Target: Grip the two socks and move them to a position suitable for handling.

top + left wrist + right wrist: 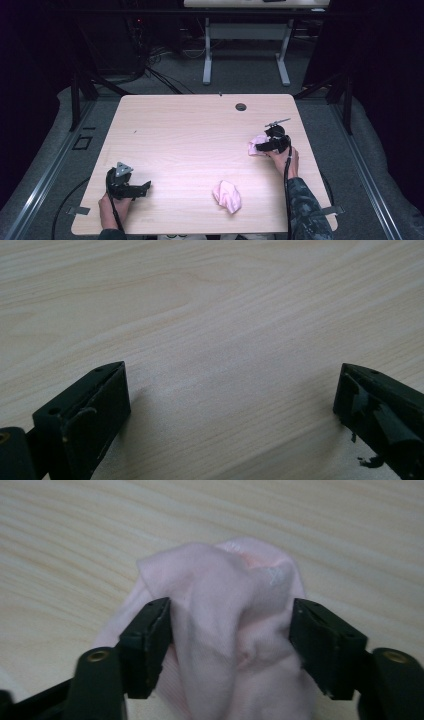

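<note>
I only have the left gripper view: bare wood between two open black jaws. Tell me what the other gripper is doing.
Observer: The right gripper has a crumpled pale pink sock bunched between its jaws, pressing it on both sides.
Operator: Report where that is on the table.
Observer: Near the right edge of the light wooden table, roughly halfway back.
Operator: List anything else lying out.
Observer: A second crumpled pink sock lies alone near the front edge, right of centre.
Operator: Place my gripper.
Observer: The left gripper sits at the front left corner, apart from both socks.
</note>
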Action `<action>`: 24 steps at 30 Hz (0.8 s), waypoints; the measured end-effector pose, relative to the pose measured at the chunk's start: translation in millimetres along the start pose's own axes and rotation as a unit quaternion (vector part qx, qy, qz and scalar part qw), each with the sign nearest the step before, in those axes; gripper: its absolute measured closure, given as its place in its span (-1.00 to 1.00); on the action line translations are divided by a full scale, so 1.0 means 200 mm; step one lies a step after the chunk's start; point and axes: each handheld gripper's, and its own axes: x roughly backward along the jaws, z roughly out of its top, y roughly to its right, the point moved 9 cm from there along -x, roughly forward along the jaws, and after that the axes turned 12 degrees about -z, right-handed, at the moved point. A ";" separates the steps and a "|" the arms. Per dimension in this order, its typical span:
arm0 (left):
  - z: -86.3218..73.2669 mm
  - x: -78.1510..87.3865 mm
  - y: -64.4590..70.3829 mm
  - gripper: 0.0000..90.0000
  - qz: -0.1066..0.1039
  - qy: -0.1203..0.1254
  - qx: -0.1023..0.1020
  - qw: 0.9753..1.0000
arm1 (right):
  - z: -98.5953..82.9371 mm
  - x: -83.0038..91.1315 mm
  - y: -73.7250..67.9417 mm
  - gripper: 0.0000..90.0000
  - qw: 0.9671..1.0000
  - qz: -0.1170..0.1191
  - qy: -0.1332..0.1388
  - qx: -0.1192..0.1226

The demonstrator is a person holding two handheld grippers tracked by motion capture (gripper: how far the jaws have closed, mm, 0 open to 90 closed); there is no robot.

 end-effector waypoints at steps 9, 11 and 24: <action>0.00 0.00 0.00 -0.97 0.000 0.000 0.000 1.000 | 0.00 0.02 0.00 0.66 1.000 -0.013 0.020 0.012; 0.00 0.00 0.00 -0.97 0.000 0.000 0.000 1.000 | 0.00 0.02 0.00 0.72 1.000 -0.007 0.021 0.008; 0.00 0.00 0.00 -0.97 0.000 0.000 -0.001 1.000 | 0.12 0.40 -0.36 0.75 0.987 0.126 0.088 0.036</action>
